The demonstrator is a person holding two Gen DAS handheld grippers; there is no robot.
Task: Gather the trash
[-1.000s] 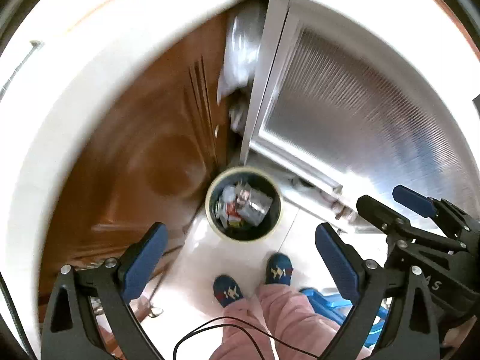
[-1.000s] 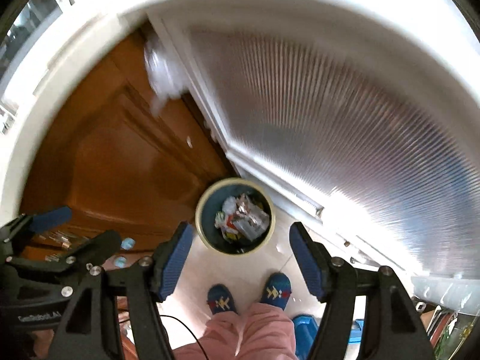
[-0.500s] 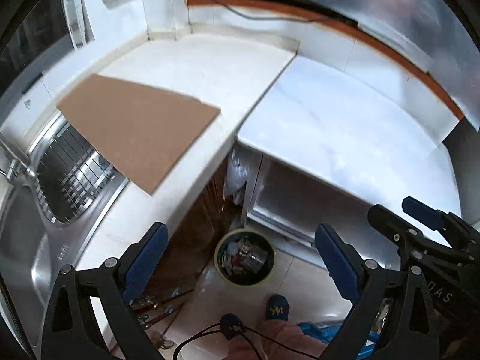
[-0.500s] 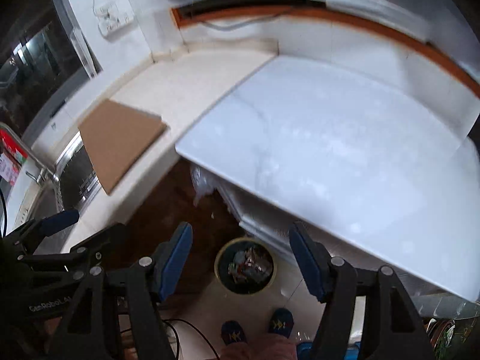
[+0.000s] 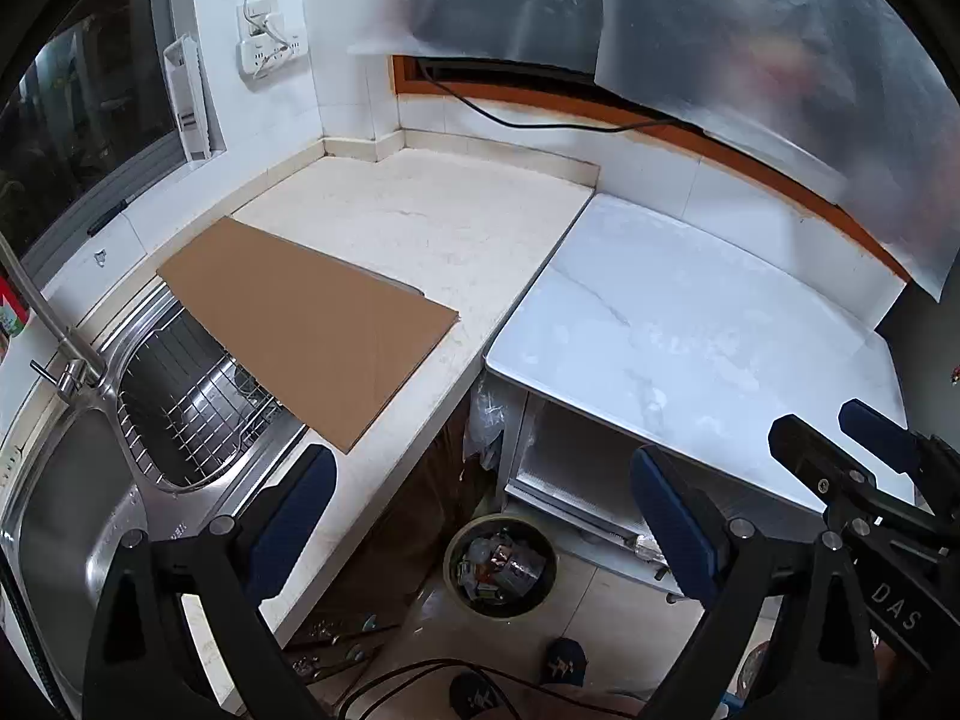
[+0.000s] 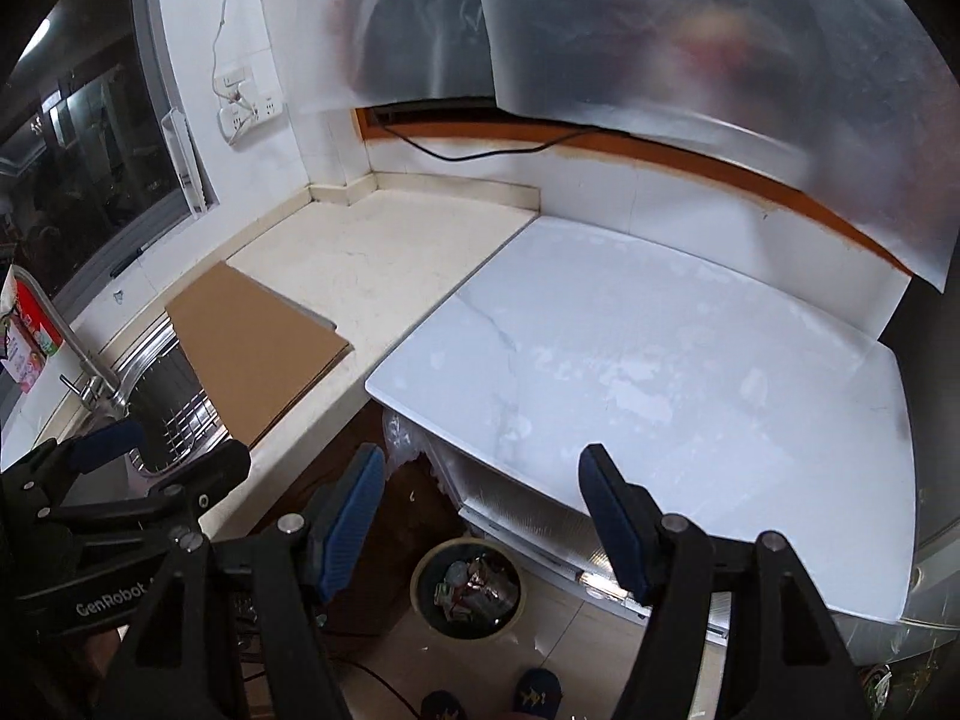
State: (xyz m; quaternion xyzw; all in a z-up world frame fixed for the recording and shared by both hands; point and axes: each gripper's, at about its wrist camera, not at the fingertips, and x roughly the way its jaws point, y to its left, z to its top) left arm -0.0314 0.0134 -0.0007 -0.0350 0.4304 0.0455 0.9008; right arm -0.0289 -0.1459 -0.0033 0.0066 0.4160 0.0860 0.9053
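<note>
Both grippers hang above the kitchen floor with their jaws spread wide and nothing between them: the left gripper (image 5: 480, 504) and the right gripper (image 6: 480, 510) each frame the round trash bin (image 5: 500, 567) that stands on the floor tiles below, at the foot of the wooden cabinet and the white table (image 6: 660, 360). The bin holds crumpled wrappers and packaging (image 6: 474, 591). A flat cardboard sheet (image 5: 306, 324) lies on the beige countertop (image 5: 420, 204), partly overhanging the steel sink (image 5: 78, 480). The person's blue slippers (image 6: 537, 693) show near the bottom edge.

one trash bin (image 5: 500, 565), one cardboard sheet (image 5: 312, 324)
</note>
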